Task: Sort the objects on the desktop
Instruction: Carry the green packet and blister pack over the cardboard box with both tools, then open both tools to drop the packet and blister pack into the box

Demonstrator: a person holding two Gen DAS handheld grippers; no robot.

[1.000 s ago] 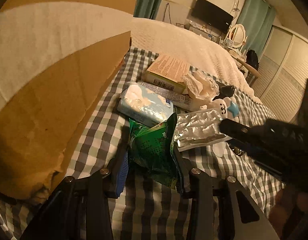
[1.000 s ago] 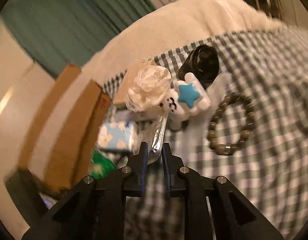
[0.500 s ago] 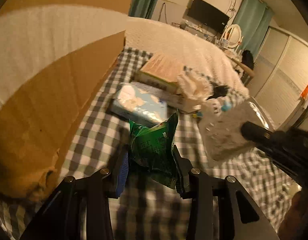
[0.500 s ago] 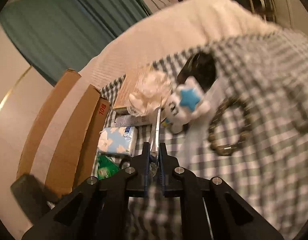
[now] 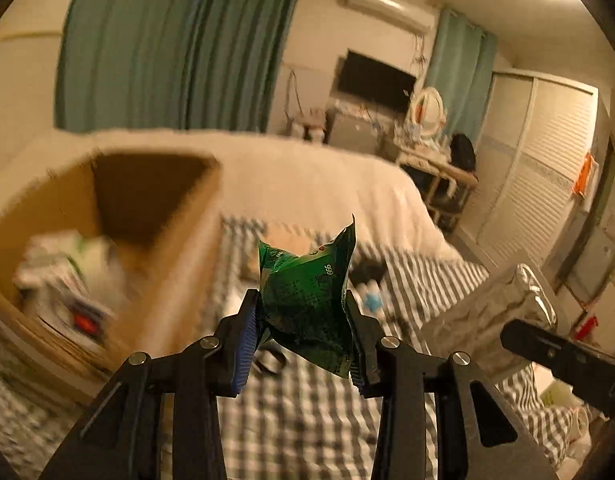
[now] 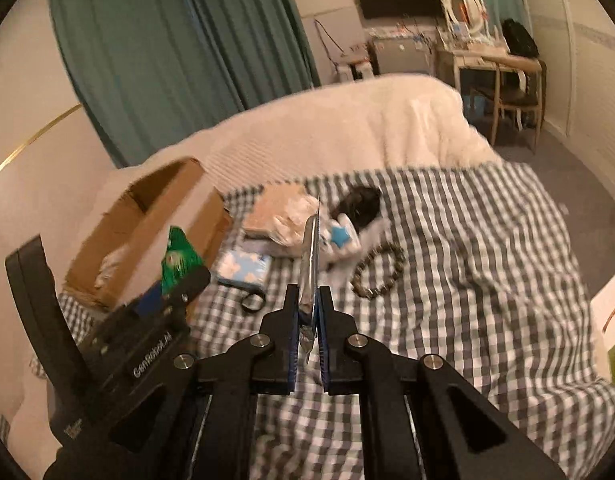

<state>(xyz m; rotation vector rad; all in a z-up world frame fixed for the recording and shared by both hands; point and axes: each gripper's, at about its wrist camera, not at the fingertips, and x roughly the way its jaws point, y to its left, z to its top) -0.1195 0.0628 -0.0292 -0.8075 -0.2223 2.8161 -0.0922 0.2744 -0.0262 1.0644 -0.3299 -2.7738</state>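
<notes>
My left gripper (image 5: 301, 312) is shut on a crumpled green snack packet (image 5: 307, 296) and holds it in the air over the checked cloth (image 5: 307, 412), right of the open cardboard box (image 5: 107, 240). My right gripper (image 6: 309, 304) is shut on a flat silver foil pack (image 6: 312, 256), seen edge-on; the pack also shows in the left wrist view (image 5: 491, 308). On the cloth lie a blue tissue pack (image 6: 243, 266), a tan carton (image 6: 273, 210), a white toy with a blue star (image 6: 339, 236), a bead bracelet (image 6: 377, 272) and a black object (image 6: 359, 204).
The box holds several items (image 5: 55, 272). A small black ring (image 6: 252, 300) lies on the cloth in front of the tissue pack. A white blanket (image 6: 347, 128) covers the bed behind. A desk and chair (image 6: 503, 76) stand at the far right.
Both grippers have risen well above the cloth with their packets. The left view now looks down into the open box. The foil pack has left the pile.
</notes>
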